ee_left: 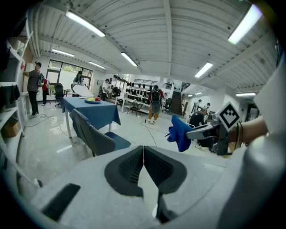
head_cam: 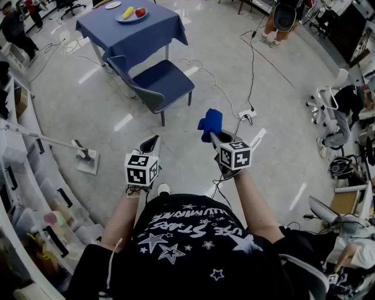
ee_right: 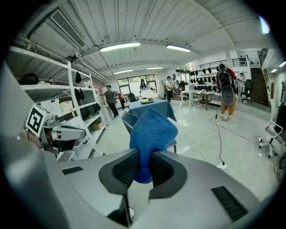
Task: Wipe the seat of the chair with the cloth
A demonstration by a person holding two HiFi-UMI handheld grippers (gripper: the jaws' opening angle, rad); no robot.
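The chair [head_cam: 158, 84] has a dark blue seat and a grey patterned back, and stands on the floor in front of a table, well ahead of both grippers. My right gripper [head_cam: 211, 136] is shut on a blue cloth [head_cam: 210, 123], which stands up bunched above the jaws [ee_right: 152, 134]. The cloth [ee_left: 180, 132] also shows at the right of the left gripper view. My left gripper [head_cam: 151, 142] is shut with nothing between its jaws, level with the right one. In the right gripper view the cloth hides most of the chair [ee_right: 126, 120].
A table with a blue tablecloth [head_cam: 132, 30] stands behind the chair, bearing a plate of fruit [head_cam: 132, 13]. White cables [head_cam: 218, 89] and a power strip [head_cam: 248, 112] lie on the floor right of the chair. Shelving [head_cam: 35, 193] runs along the left. People sit at the right.
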